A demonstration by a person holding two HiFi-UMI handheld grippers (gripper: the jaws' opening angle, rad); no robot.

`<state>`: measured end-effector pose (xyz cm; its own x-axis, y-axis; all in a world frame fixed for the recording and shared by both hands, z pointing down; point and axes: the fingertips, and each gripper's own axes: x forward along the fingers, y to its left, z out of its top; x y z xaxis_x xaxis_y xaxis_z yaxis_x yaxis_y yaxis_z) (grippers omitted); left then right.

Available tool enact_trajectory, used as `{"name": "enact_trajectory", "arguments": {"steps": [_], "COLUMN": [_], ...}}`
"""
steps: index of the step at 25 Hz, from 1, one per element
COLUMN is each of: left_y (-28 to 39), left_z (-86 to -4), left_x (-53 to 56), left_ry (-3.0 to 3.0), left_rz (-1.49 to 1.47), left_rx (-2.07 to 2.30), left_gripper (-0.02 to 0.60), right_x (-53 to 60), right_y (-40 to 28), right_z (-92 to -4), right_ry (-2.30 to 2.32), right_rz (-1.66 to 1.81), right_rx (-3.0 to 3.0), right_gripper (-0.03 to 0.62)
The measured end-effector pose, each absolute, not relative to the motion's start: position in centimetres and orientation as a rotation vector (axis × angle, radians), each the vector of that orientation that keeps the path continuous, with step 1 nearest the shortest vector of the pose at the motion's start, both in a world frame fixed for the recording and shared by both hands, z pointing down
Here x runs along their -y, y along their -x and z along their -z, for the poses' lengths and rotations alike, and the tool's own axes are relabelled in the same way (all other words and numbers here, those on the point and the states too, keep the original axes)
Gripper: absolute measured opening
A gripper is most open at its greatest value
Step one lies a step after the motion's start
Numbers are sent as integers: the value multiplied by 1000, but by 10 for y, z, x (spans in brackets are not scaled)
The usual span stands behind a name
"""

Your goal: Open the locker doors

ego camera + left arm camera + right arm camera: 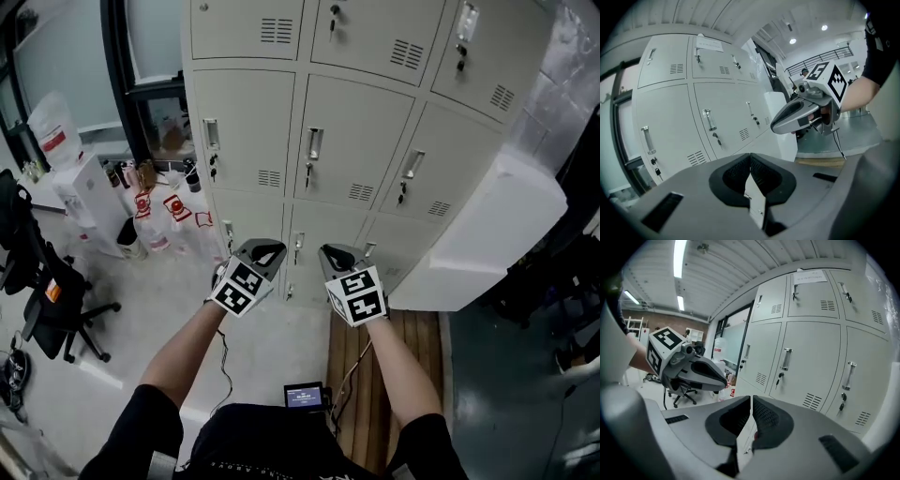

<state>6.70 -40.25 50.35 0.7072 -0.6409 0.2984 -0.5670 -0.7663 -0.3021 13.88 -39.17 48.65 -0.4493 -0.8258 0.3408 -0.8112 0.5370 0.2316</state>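
Cream metal fills our view: the tall cream metal lockers [356, 122] stand in front of us, and every door we can see is shut. Our grey plastic left gripper [264, 251] and grey plastic right gripper [337, 255] hang side by side in the air, near the bottom doors but not touching them. Both claws are clenched on nothing. The left is squeezed tight and the right shows only a thin crack.

We think the step now is reaching for a first door. To do it well, we should let one claw go wide before it gets to a door. The shiny silver bar handle [314, 143] of the middle door sits by that door's left edge, so we guess it swings out to the right. We should pinch the handle across its thin side, squeeze firmly, then pull in a soft curve. A small dark key [307, 174] hangs just under it, and we should keep the claw off that. The big white box [487, 225] sits near the right-hand doors and may get in their way.
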Motion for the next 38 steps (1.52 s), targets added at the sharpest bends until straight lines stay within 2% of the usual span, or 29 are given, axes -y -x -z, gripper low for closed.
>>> {"name": "enact_trajectory", "arguments": {"steps": [13, 24, 38], "left_y": [-87, -60, -62], "left_z": [-516, -477, -431], "left_x": [477, 525, 538], "left_ry": [2742, 2795, 2784], "left_rz": [601, 445, 338], "left_rx": [-904, -892, -929], "left_gripper": [18, 18, 18], "right_x": [470, 503, 508], "right_y": [-142, -114, -125], "right_z": [-502, -473, -443], "right_ry": [-1350, -1459, -1510], "right_rz": [25, 82, 92], "right_rx": [2400, 2266, 2242], "right_gripper": [41, 41, 41]}}
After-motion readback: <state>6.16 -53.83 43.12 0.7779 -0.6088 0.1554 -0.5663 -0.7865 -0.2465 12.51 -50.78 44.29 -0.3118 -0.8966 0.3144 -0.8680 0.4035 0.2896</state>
